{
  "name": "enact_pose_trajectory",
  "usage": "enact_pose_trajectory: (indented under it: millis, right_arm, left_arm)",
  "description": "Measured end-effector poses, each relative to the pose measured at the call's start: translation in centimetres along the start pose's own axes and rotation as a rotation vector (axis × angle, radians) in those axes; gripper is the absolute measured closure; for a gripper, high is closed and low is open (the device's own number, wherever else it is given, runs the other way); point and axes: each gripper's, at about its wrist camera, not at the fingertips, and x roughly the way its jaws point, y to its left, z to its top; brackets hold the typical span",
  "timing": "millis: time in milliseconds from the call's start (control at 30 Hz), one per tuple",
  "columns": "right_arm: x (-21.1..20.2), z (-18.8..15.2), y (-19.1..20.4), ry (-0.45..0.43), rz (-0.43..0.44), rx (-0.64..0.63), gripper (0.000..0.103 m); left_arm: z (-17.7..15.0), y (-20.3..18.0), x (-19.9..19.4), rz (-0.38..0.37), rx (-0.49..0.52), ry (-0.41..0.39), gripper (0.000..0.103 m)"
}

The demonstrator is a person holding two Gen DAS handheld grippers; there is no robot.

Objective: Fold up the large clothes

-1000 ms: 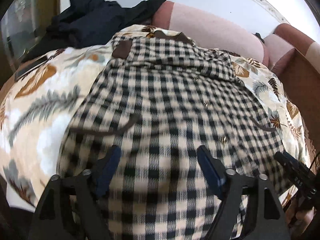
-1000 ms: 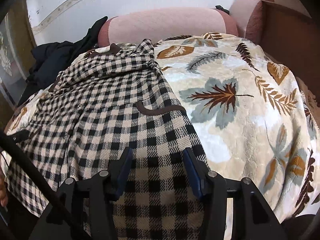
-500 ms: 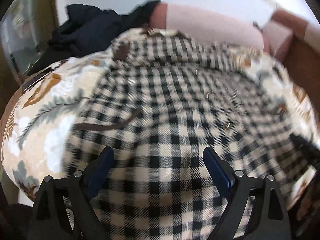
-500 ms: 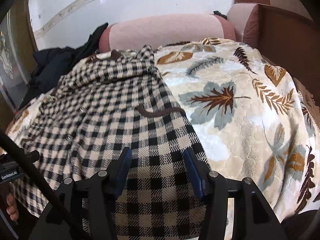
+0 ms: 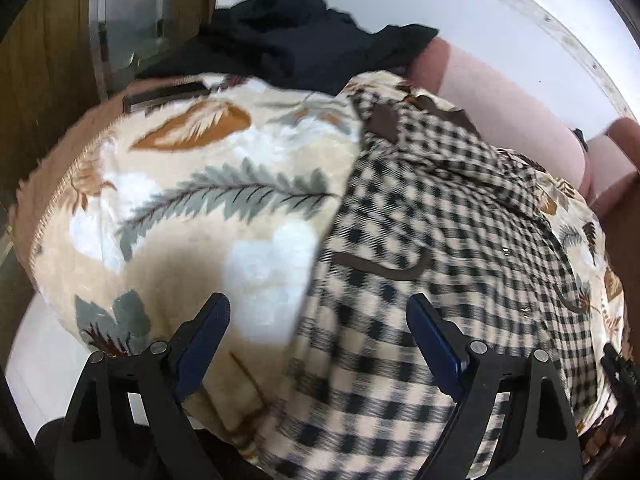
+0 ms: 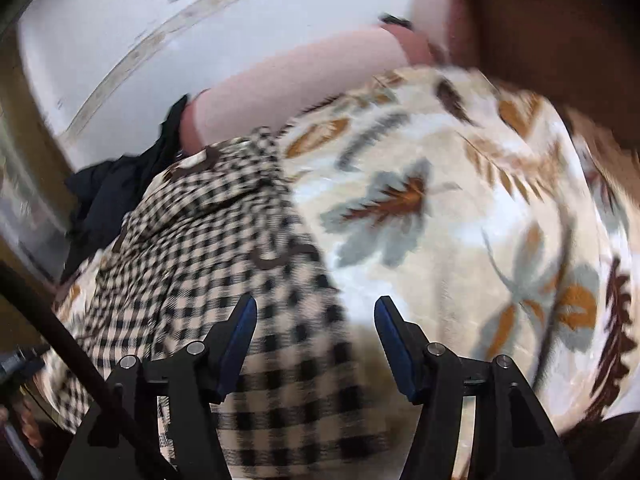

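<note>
A black-and-cream checked shirt [image 5: 432,216] with brown trim lies spread on a leaf-patterned blanket [image 5: 192,208]. My left gripper [image 5: 318,334] hovers wide open over the shirt's left hem edge, one finger over the blanket, the other over the checks. In the right wrist view the same shirt [image 6: 224,240] lies left of centre. My right gripper [image 6: 316,330] hangs over its right hem edge with its jaws opening; nothing is pinched between the pads. Both views are blurred.
A dark garment [image 5: 296,36] is heaped at the back by a pink sofa back [image 5: 500,92]. A brown armrest [image 6: 560,48] borders the blanket's right side. A dark flat object [image 5: 164,96] lies at the blanket's far left edge.
Both grippers have let the shirt's hem go and widened. The left one has slid left to the shirt's left edge, the right one to the right edge; both have rolled.
</note>
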Motion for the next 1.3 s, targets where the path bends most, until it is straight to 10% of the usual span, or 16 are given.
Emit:
enact_pose_trajectory:
  millis: [233,333,433,567,667,933,1067,1200,1300]
  right_arm:
    - [2.2,-0.9,-3.0,0.119,0.151,0.189,0.037]
    - [-0.2,-0.9,-0.7,0.005,-0.01,0.061,0.041]
    - [-2.4,-1.4,4.6,-0.028,0.086,-0.163,0.041]
    - [-1.9,-5.1,11.3,0.088,0.217,-0.413,0.047]
    - [0.4,-8.1,13.6,0.219,0.26,-0.496,0.088]
    - [2.6,-11.4,16.2,0.258,0.161,-0.625,0.087]
    - [3.3,-11.3,16.6,0.289,0.234,-0.583,0.075]
    - [3.6,-9.3,15.9,0.39,0.485,-0.388,0.088]
    - [3.1,-8.1,14.5,0.352,0.452,-0.363,0.088]
  left_arm:
    - [-1.2,2.7,3.1,-0.17,-0.093,0.118,0.015]
    - [-1.4,2.5,2.4,-0.174,-0.086,0.074,0.015]
    - [-1.6,2.1,1.9,-0.172,-0.072,0.052,0.015]
    - [-1.7,1.8,0.5,-0.161,-0.06,-0.006,0.017]
    - [-1.8,0.8,-1.6,-0.199,-0.002,-0.08,0.017]
    - [-2.1,-0.7,-1.9,-0.276,0.018,-0.071,0.017]
    - [-3.2,-2.9,-2.5,-0.362,0.067,-0.057,0.017]
    - [-6.3,-7.5,-2.6,-0.454,0.215,0.0,0.017]
    - [-8.5,-10.9,-2.8,-0.478,0.354,0.051,0.017]
